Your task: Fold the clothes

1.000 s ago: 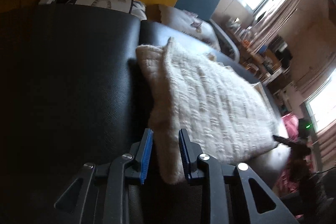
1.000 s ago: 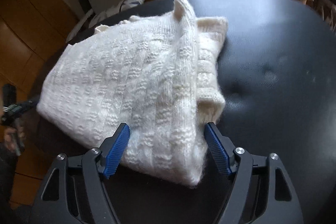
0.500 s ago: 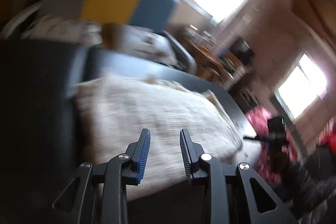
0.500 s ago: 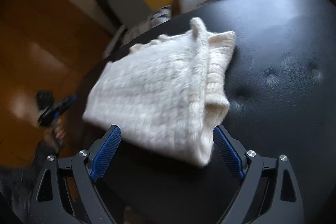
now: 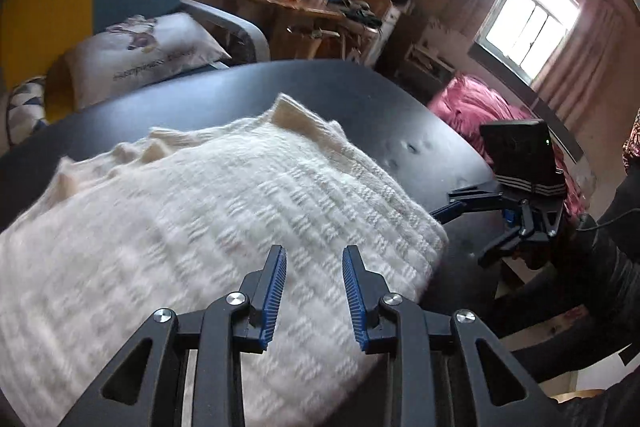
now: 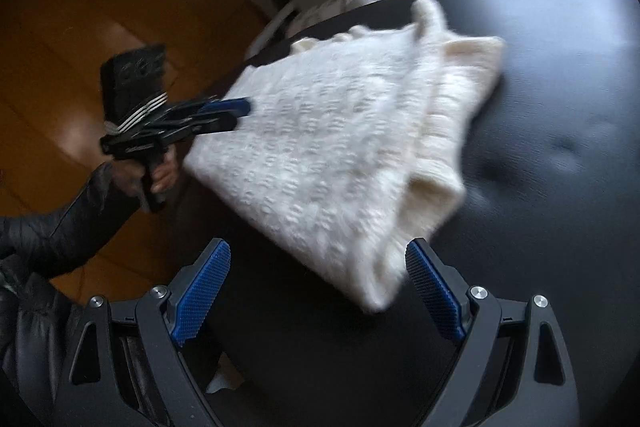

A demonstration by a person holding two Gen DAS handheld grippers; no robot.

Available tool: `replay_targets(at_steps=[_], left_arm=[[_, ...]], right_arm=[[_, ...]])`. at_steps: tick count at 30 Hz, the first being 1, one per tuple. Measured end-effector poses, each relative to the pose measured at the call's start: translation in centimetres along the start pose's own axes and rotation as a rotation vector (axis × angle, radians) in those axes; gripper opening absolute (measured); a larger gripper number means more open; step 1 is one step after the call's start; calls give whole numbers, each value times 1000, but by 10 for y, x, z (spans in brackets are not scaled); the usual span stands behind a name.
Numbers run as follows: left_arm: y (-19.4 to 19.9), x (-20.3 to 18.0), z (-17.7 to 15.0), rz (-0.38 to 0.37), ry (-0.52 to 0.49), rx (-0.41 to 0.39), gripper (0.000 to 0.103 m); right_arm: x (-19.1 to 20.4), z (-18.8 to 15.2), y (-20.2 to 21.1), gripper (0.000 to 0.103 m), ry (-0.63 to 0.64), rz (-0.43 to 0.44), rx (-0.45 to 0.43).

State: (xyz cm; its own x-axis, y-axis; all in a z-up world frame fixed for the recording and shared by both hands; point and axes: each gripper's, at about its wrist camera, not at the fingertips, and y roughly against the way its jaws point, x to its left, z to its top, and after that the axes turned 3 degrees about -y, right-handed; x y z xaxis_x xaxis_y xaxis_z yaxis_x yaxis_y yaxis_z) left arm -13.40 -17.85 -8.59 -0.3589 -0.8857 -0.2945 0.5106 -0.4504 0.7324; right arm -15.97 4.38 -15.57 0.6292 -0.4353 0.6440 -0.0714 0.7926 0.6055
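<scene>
The folded cream knit sweater lies as a thick bundle on the black padded table, near the edge closest to you, with a ribbed cuff or hem poking up at its far side. From your right wrist view the same sweater shows a rolled fold along its right edge, and its nearest corner reaches down between the two blue pads without touching either.

Your left tongs hover just above the sweater's near part, jaws partly apart, and nothing is pinched between them; the knit is only seen behind the gap. Your right tongs are spread wide and grip nothing. From the left wrist view the right tongs sit at the sweater's right corner, just beside it over the table edge; whether they touch the knit cannot be told.

In the right wrist view your left tongs reach to the sweater's far left edge, held by your hand in a dark puffy sleeve.

Beyond the table lie a printed pillow, a cluttered wooden desk and a pink heap of cloth.
</scene>
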Motion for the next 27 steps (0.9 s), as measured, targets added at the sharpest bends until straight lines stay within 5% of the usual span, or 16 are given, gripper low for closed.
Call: replay_targets(at_steps=[7,10,14,21,24,27], left_arm=[[-50,12,12,110,-10,165,27],[-55,16,14,73,31,174,27],[-55,14,12,73,35,172,27],[-28,5,27,61,-66,81,27],[-18,5,47,70,-160,29,28],[-25,13,75,76,-280,61,28]], right_arm=[[16,-3,-29,92,87,187,216],[37,-16,-33,92,181,184,345],[36,-25,-46,92,194,145,411],[31,-18,-24,92,150,4,296],[26,-8,-4,92,94,-94,155],[23,5,5,92,41,-111,13]])
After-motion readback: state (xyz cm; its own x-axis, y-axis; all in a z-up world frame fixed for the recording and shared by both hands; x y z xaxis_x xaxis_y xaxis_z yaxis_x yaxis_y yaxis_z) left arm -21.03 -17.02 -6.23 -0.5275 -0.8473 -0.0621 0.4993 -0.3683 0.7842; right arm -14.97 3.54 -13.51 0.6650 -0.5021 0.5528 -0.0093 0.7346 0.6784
